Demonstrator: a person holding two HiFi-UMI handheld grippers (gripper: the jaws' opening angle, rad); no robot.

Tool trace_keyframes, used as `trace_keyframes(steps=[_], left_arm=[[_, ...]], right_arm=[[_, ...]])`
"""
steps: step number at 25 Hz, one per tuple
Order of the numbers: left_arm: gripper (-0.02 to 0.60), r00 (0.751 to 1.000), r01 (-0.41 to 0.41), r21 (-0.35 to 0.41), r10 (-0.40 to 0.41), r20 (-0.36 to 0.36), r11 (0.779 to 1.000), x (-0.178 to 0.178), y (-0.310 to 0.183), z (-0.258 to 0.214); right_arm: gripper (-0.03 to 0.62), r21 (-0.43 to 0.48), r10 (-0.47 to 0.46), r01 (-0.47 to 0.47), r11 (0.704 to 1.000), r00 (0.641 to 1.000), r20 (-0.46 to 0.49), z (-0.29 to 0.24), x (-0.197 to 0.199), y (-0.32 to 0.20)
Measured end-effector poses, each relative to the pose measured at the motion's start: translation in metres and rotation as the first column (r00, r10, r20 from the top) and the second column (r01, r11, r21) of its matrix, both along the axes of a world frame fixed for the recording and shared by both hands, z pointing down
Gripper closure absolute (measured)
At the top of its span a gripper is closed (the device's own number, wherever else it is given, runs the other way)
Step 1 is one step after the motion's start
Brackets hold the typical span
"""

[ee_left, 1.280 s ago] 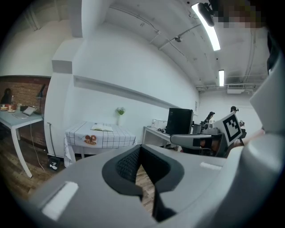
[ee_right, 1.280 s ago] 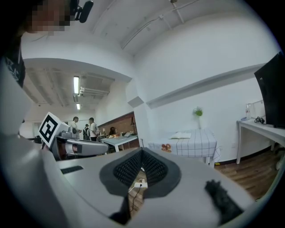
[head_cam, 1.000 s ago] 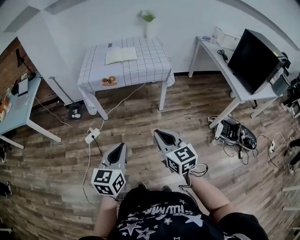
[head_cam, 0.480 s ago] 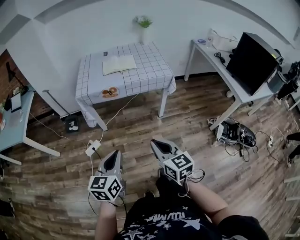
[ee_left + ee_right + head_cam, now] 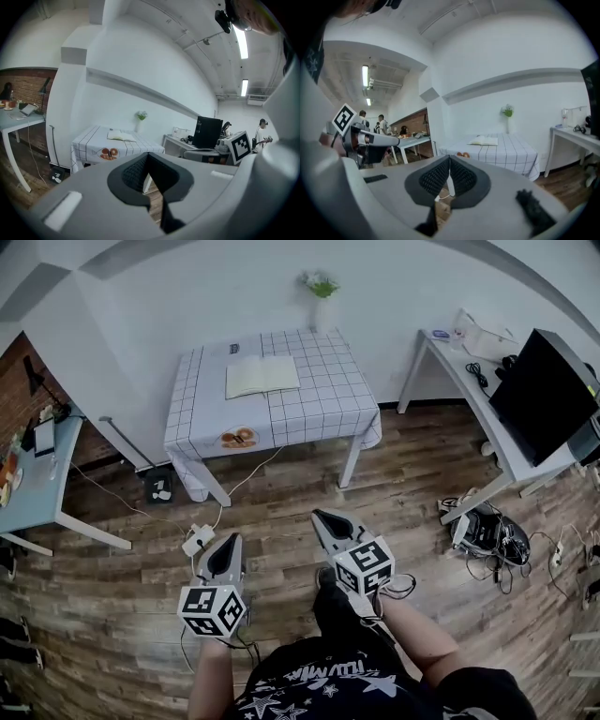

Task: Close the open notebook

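You stand on a wood-plank floor (image 5: pixel 422 484) with a gripper in each hand, both held low in front of you and aimed at a small bench (image 5: pixel 323 399) against the white wall. A white cloth with a dark grid covers the bench.

The open notebook (image 5: pixel 262 377) lies flat on the bench top, pages up, toward its far left part. It is well apart from both grippers.

A white vase with a green plant (image 5: pixel 322 292) stands at the far edge of the bench, to the right of the notebook. Two round orange-brown items (image 5: pixel 238 438) sit near the front left edge; you cannot tell what they are.

The left gripper (image 5: pixel 231 542) has its fingers pressed together, with nothing between them. The right gripper (image 5: pixel 321 517) also has its fingers pressed together and is empty.

A white power strip (image 5: pixel 198 540) with its cable lies on the floor just ahead of the left gripper. To your right, a second white bench (image 5: pixel 473 399) carries a black monitor (image 5: pixel 544 395).
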State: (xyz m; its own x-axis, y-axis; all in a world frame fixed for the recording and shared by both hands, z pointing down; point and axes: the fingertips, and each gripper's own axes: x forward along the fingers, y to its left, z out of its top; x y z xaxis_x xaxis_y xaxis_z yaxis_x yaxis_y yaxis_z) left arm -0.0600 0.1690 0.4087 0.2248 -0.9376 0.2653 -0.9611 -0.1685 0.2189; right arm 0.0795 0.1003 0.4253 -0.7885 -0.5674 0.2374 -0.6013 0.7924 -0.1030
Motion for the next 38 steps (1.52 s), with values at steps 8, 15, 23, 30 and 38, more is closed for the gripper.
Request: trace_keyframes(steps=[8,15,23,30,38], left_arm=[[0.572,0.999,0.048,-0.008,-0.048,0.024,0.999,0.005,-0.102,-0.005],[0.572,0.993,0.088,0.024,-0.09,0.075,0.996,0.017,-0.174,-0.016],[0.572,0.985,0.127,0.007,-0.126,0.119,0.992,0.014,-0.195,-0.02],[0.572,0.987,0.109,0.005,-0.109,0.12,0.994,0.015,-0.218,-0.015],[0.572,0.991,0.067,-0.004,-0.067,0.115,0.998,-0.01,-0.264,0.001]], right_arm=[[0.58,0.145,-0.079,0.102,0.984,0.985,-0.155,0.0,-0.004,-0.109],[0.58,0.112,-0.128,0.137,0.984,0.988,-0.086,-0.009,-0.005,-0.181],[0.58,0.127,-0.131,0.143,0.982,0.987,-0.097,-0.013,-0.01,-0.221],[0.58,0.185,-0.027,0.054,0.981,0.989,-0.143,-0.013,0.002,-0.247],[0.58,0.104,0.027,-0.012,0.995,0.99,-0.142,0.007,-0.015,-0.29]])
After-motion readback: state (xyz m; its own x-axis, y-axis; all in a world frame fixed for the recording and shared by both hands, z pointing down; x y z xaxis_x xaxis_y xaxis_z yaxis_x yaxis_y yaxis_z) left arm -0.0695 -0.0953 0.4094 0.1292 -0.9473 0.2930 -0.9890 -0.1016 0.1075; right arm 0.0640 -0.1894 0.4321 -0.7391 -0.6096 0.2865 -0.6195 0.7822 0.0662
